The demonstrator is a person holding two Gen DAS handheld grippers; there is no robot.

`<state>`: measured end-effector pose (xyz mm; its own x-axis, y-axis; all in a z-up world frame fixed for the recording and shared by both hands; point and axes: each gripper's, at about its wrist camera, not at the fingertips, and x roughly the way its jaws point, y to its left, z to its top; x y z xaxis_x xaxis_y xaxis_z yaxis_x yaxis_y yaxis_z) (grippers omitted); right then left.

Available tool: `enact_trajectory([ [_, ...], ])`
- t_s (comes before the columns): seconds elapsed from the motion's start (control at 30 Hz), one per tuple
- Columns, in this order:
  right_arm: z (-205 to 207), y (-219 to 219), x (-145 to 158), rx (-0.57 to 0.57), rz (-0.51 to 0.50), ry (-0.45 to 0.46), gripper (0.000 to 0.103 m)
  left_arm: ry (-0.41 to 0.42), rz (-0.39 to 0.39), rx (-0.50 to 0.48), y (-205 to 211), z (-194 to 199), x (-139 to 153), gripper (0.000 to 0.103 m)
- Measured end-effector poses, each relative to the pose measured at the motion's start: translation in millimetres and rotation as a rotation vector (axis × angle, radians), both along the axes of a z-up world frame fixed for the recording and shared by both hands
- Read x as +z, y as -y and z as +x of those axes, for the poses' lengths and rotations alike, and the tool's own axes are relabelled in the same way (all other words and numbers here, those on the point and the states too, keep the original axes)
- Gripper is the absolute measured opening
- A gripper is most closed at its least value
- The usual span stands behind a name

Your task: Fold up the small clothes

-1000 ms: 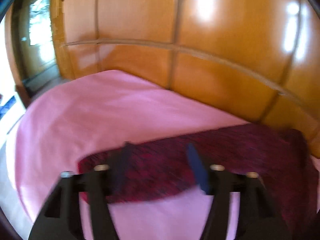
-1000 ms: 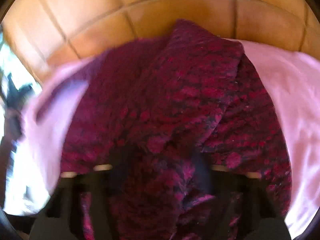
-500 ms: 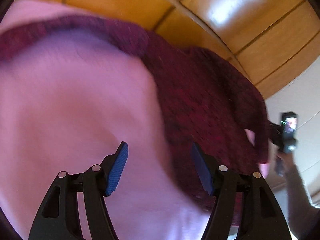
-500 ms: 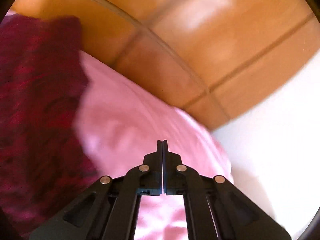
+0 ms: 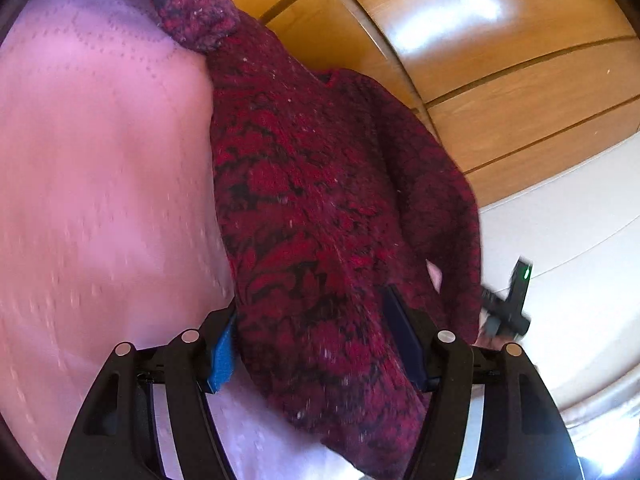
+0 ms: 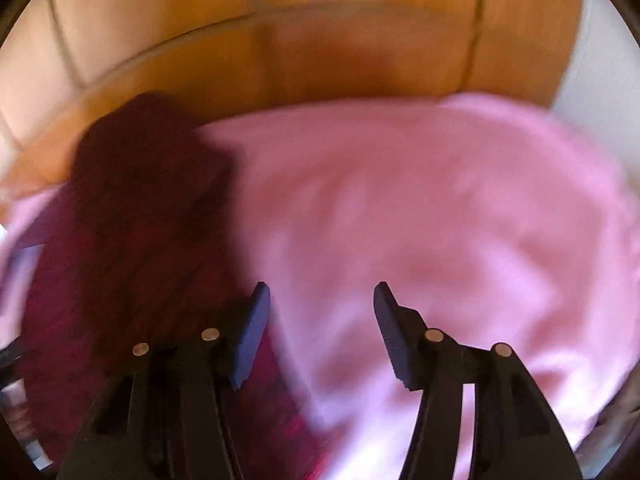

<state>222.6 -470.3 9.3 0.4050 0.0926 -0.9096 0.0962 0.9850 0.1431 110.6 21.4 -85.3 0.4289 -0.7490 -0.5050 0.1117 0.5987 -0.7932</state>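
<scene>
While lying: a dark red knitted sweater (image 5: 320, 208) is sprawling over the far part of a pink bedsheet (image 5: 100, 168), against a wooden headboard (image 5: 500, 48).
Left gripper (image 5: 312, 340): jaws apart, straddling the sweater's near edge, nothing clamped.
Right gripper (image 6: 320, 332): jaws apart over bare sheet, sweater at its left.
Doing it well: pinching that edge fully before lifting, likely.

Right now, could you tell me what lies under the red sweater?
The sweater lies on a pink bedcover, which shows bare beside it; wooden panels stand behind. Whatever is directly beneath the knit is covered.
</scene>
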Motion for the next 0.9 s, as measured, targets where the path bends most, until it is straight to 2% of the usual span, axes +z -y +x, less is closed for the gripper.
enact_trajectory([
  [0.03,-13,-2,-5,0.021,0.076,-0.021,0.054,-0.001,-0.007,-0.005,-2,-1,1,0.064],
  [0.07,-22,-4,-7,0.026,0.12,-0.03,0.054,-0.004,-0.009,-0.014,-1,-2,2,0.059],
  [0.13,-38,-1,-11,0.016,0.219,-0.034,0.054,-0.019,-0.012,-0.025,-1,1,1,0.035],
  [0.17,-49,-1,-14,0.009,0.293,-0.041,0.055,-0.022,-0.014,-0.026,-1,1,3,0.031],
  [0.23,-60,-3,-17,0.008,0.342,-0.055,0.058,0.0,-0.004,-0.028,-5,1,12,0.021],
  [0.37,-64,-18,-22,0.046,0.384,-0.119,0.06,0.066,0.076,-0.03,-6,2,48,0.017],
  [0.43,-63,-23,-21,0.07,0.385,-0.129,0.039,0.088,0.092,-0.028,-9,2,68,0.016],
  [0.5,-66,-38,-4,0.119,0.36,-0.109,0.025,0.107,0.096,-0.026,-16,3,86,0.014],
  [0.57,-73,-53,22,0.187,0.347,-0.062,0.021,0.139,0.124,-0.028,-25,0,110,0.014],
  [0.63,-85,-69,45,0.261,0.368,-0.006,0.009,0.159,0.154,-0.033,-35,-6,124,0.014],
  [0.7,-99,-84,60,0.322,0.385,0.029,0.009,0.172,0.214,-0.045,-49,-19,136,0.014],
  [0.77,-111,-94,58,0.353,0.365,0.016,0.009,0.155,0.27,-0.045,-61,-32,131,0.014],
  [0.8,-119,-98,46,0.357,0.357,-0.022,0.01,0.127,0.298,-0.043,-64,-38,122,0.014],
  [0.9,-131,-101,9,0.337,0.306,-0.12,0.01,0.03,0.406,-0.029,-64,-47,79,0.015],
])
